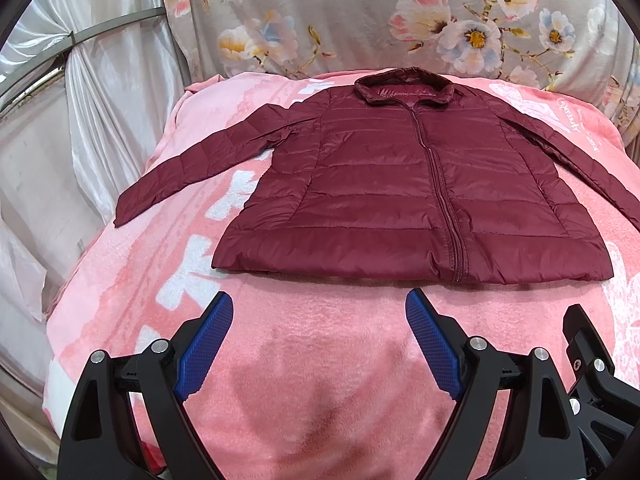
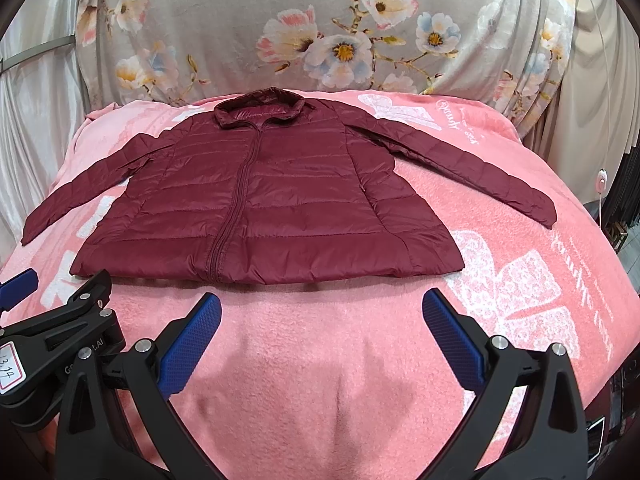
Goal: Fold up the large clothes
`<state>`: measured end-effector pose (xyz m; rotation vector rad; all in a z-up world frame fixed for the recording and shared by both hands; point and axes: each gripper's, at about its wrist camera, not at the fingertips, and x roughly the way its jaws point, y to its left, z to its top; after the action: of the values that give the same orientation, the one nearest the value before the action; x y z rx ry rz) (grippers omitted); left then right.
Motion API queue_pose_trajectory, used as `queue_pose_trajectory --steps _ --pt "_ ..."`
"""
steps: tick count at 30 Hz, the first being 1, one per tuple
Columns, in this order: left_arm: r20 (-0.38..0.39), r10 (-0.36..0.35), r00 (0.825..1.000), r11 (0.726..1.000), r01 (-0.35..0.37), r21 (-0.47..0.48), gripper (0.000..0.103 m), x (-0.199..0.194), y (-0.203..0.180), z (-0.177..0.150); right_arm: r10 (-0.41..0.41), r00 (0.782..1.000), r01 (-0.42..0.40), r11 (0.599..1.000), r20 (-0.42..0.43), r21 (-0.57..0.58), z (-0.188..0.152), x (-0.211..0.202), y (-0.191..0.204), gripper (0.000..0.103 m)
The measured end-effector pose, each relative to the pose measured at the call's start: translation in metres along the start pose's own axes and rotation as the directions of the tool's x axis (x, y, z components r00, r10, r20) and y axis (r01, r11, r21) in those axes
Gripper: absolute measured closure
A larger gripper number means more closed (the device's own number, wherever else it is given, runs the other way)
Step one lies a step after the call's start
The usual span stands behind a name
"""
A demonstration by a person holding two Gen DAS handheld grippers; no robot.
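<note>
A dark red quilted jacket point(image 1: 400, 184) lies flat and zipped on a pink blanket point(image 1: 304, 360), collar at the far end, both sleeves spread out to the sides. In the right wrist view the same jacket point(image 2: 272, 200) fills the middle of the pink blanket point(image 2: 320, 360). My left gripper point(image 1: 319, 302) hovers open just short of the jacket's hem, nothing between its blue pads. My right gripper point(image 2: 321, 306) is likewise open and empty, just before the hem. Part of the left gripper's black frame point(image 2: 60, 336) shows at the left of the right wrist view.
A grey floral cloth point(image 2: 320, 40) rises behind the far end of the blanket. Pale curtains point(image 1: 80, 120) hang at the left. A white cable with a small round switch point(image 2: 601, 180) hangs off the right side. The blanket's edges drop away left and right.
</note>
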<state>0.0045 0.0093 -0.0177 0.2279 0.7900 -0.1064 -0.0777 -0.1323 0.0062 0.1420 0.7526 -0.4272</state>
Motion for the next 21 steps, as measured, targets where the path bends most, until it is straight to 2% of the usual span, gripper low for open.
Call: queue_pose_trajectory --steps 16,21 --pt "-0.028 -0.006 1.000 1.000 0.006 0.002 0.019 0.014 -0.001 -0.001 0.010 0.999 -0.010 1.000 -0.033 0.009 -0.010 0.016 0.001 0.005" --pt "-0.069 -0.068 0.995 0.998 0.069 0.007 0.016 0.029 -0.003 0.004 0.121 0.988 -0.114 0.990 -0.096 0.080 -0.007 0.039 -0.018 0.005"
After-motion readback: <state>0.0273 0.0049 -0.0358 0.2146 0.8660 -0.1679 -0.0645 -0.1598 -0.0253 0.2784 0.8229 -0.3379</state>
